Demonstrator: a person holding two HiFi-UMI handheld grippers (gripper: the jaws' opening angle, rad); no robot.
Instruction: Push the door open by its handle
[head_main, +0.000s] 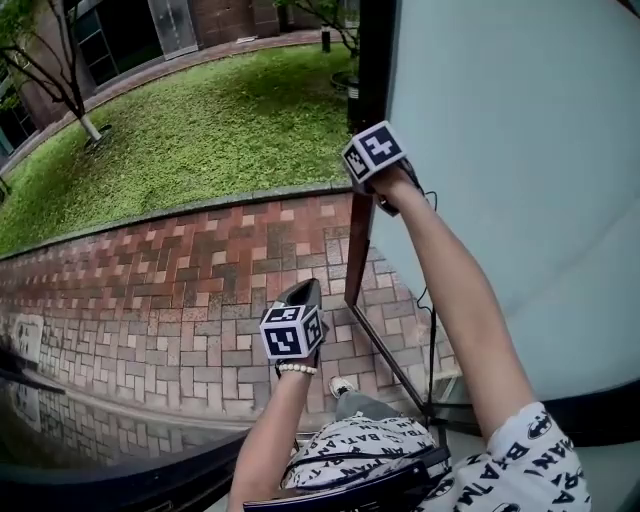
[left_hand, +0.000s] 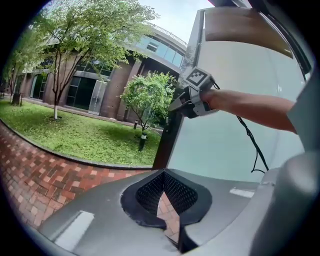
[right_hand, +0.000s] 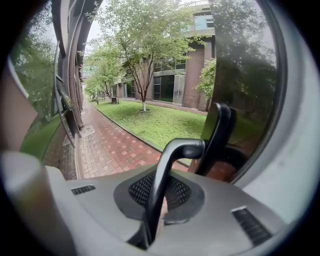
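Handle (right_hand: 172, 165) is gripped between the closed jaws of the right gripper (right_hand: 157, 200). Its dark bar rises out of the pads and bends over just ahead of them. This hold is judged to let the door (head_main: 520, 150) be driven outward by its own lever.

The left gripper (left_hand: 165, 192) is kept low, well apart from the door, with its jaws together on nothing. It is judged spare here.

The grip is shown only in the right gripper view; in the head view it is hidden by cube and hand. From the left gripper view the right gripper is seen side-on against the door's dark edge (left_hand: 167, 135). Beyond the jaws, paving (head_main: 180, 290) and lawn (head_main: 220, 120) are laid out in the head view, so the door is judged partly open.
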